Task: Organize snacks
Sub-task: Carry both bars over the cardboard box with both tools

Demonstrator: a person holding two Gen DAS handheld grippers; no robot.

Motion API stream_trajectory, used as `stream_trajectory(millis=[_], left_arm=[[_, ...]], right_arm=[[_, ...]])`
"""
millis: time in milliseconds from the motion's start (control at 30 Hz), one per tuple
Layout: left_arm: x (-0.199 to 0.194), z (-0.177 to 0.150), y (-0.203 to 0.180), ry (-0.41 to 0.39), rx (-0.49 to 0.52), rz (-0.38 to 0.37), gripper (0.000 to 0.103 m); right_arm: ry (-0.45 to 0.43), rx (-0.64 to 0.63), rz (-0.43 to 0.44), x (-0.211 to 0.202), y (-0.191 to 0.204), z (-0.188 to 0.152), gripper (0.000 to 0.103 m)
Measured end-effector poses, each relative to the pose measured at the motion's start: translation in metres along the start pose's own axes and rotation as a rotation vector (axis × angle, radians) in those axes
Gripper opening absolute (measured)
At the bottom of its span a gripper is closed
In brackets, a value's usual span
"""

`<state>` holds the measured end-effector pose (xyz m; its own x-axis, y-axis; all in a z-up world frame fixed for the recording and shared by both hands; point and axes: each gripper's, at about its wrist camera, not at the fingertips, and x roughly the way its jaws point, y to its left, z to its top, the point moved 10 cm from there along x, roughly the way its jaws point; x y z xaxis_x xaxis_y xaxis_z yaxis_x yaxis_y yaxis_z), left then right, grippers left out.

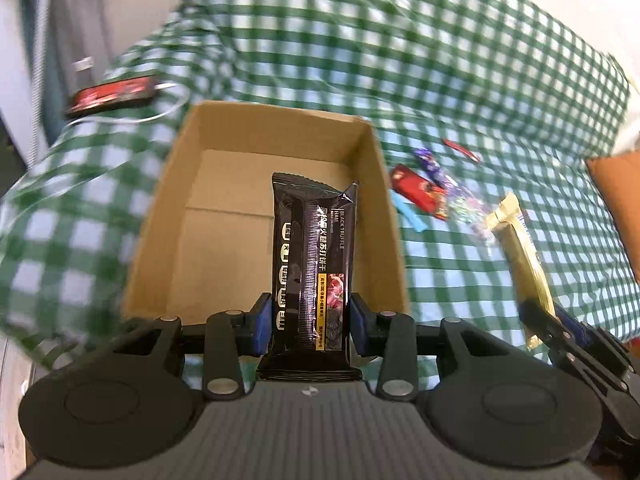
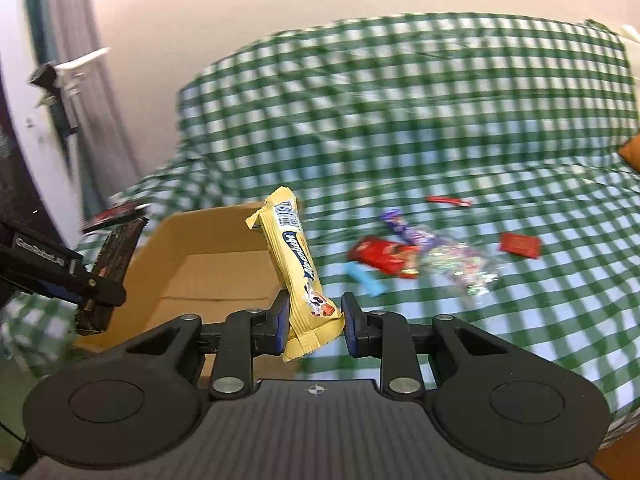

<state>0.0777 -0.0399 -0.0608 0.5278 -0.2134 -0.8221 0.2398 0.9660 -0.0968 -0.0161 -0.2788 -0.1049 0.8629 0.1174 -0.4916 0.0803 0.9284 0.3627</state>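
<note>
My left gripper (image 1: pixel 310 320) clamps black packet (image 1: pixel 312 264), long axis upright, over cardboard box (image 1: pixel 384 216); right gripper (image 2: pixel 314 322) pinches yellow bar (image 2: pixel 300 264) beside box, farther.

Black claw (image 1: pixel 309 320) linkages, blue pads (image 1: pixel 262 322), silver pivot screws, ribbed grey housing, 2 round black caps.

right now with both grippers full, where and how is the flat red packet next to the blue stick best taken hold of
The red packet lies flat on the checked cloth, its far end touching the purple wrapper. Probably best come from above and pinch across its short width at the nearer, free end, beside the blue stick.
</note>
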Motion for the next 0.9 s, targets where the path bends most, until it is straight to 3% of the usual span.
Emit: stream_trajectory(millis=[300,900], left_arm=[[-0.033,-0.03,0.05,-0.046,-0.076,-0.005,0.044],[-0.027,-0.03,0.059,-0.061,-0.086,-0.038,0.044]], right_arm=[[0.021,-0.082,0.057,-0.033,0.07,-0.02,0.029],[0.06,-0.148,0.029,-0.026,0.089,-0.019,0.029]])
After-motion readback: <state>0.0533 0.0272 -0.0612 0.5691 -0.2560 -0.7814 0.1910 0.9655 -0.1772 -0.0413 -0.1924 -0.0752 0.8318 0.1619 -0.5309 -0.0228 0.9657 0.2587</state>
